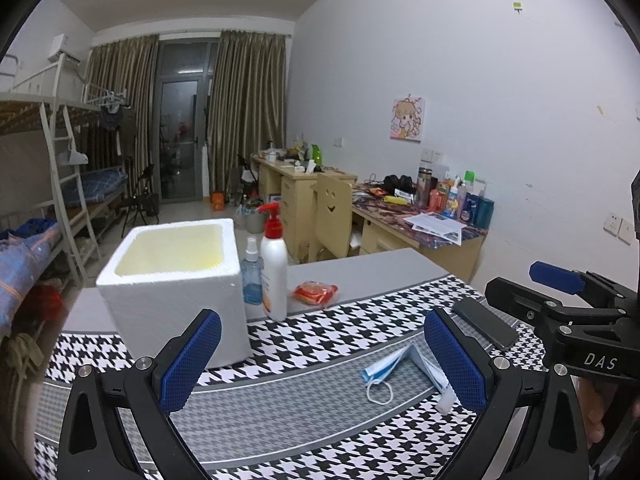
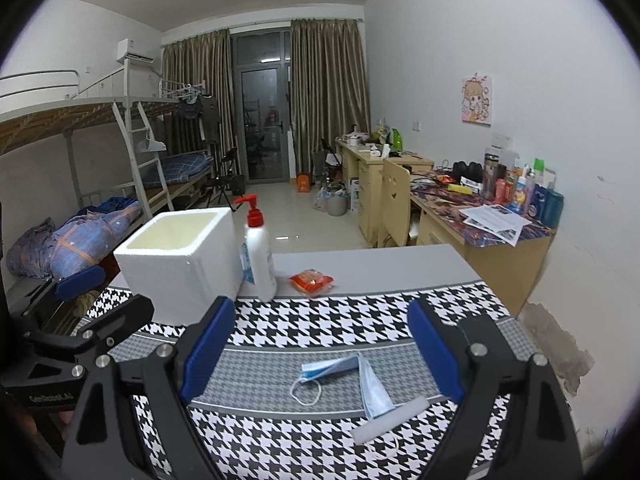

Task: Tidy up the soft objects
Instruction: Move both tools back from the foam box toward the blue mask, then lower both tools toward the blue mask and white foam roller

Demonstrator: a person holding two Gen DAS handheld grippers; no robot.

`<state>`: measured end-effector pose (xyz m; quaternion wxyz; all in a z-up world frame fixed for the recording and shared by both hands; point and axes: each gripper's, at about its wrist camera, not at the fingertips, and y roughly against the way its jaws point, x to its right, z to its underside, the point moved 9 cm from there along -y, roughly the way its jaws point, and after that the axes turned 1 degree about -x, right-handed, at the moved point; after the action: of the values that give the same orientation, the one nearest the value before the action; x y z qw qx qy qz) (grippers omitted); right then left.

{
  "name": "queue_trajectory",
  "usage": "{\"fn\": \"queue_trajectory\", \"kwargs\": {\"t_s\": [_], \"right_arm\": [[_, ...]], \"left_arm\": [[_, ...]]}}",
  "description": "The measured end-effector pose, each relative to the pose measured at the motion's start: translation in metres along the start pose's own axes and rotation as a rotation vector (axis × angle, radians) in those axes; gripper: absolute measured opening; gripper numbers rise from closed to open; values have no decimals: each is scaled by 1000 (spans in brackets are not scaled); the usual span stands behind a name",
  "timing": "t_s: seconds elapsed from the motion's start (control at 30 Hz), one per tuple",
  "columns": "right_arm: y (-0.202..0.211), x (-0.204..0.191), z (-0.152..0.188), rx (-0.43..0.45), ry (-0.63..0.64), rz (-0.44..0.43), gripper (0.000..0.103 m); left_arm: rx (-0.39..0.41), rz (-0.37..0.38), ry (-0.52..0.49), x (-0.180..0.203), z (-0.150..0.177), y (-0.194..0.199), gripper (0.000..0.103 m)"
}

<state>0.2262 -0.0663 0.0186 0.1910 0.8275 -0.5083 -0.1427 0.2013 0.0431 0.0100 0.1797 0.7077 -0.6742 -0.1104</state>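
Between my two released claws, left claw (image 1: 320,364) and right claw (image 2: 324,354), the face mask (image 2: 348,380) lies crumpled on the table (image 2: 360,272); I'd pinch its folded middle, then carry it to the foam box (image 2: 180,256).

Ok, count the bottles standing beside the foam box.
2: white pump bottle right of the foam box; clear blue spray bottle between them, mostly hidden in the right wrist view.

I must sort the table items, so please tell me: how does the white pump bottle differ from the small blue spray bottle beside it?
The pump bottle is taller, opaque white, with a red pump. The spray bottle is shorter, see-through blue, with a clear nozzle. Both stand upright beside the foam box.
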Motion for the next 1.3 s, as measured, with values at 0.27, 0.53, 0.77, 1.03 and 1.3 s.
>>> {"fn": "queue_trajectory", "kwargs": {"t_s": [0.27,0.53,0.77,1.03,1.3], "right_arm": [[-2,19,14,-12,-27,20,91],[-8,32,29,-39,-36,33,91],[-11,42,42,-57,-53,46,91],[-16,53,57,-80,-69,65,91],[-24,65,75,-115,-98,86,91]], "left_arm": [[-4,-2,-5,11,12,-7,102],[-17,9,-2,20,26,-13,102],[-20,15,-13,28,34,-18,102],[-37,12,-16,33,47,-28,102],[-56,10,-9,35,57,-37,102]]}}
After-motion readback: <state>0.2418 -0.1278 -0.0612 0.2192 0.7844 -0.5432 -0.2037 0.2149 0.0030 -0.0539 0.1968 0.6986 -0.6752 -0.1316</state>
